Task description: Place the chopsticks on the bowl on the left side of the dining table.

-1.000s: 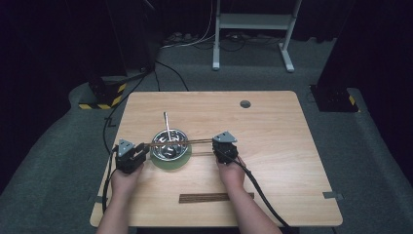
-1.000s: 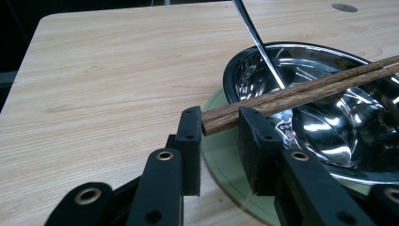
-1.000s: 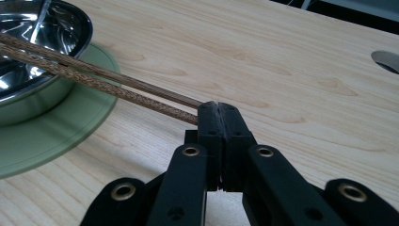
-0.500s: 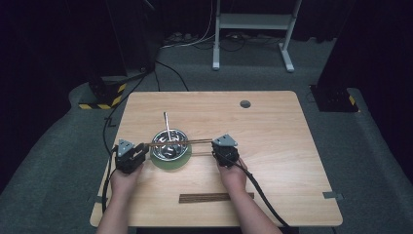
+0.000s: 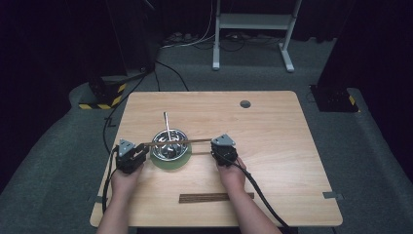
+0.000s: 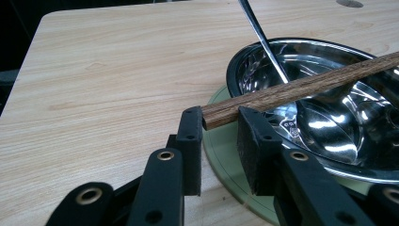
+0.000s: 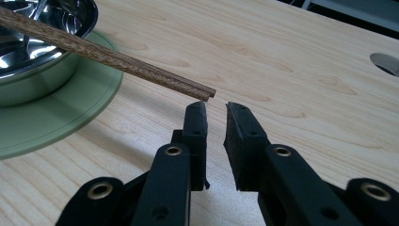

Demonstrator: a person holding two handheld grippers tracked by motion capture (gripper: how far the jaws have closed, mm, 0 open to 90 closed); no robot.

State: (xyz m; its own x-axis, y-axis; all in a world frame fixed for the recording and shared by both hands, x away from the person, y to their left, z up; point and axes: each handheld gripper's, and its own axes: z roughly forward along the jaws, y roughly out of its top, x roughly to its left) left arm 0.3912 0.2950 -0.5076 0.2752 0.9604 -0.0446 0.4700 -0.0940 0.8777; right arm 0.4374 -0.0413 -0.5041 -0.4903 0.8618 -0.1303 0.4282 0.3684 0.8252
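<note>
- Step in hand, as I judge it: laying a thin dark-brown wooden chopstick (image 5: 176,142) across the rim of the shiny steel bowl (image 5: 169,147), which sits on a round pale-green saucer (image 5: 171,162) on the light wooden tabletop (image 5: 272,126).
- My left claw (image 6: 220,123) pinches the chopstick's near end between its black pads; the stick runs from there across the bowl's mouth.
- My right claw (image 7: 215,123) has just been opening: jaws slightly apart, nothing between them, the stick's free tip (image 7: 207,93) just beyond and above them.
- A slim metal spoon handle (image 6: 261,36) leans out of the bowl behind the stick.
- Further dark wooden sticks (image 5: 215,197) lie flat near the tabletop's front edge, well apart from the bowl.
- Next, I judge: ease the left grip so the stick rests on the rim alone, slowly, since a round stick may roll or tip off.
</note>
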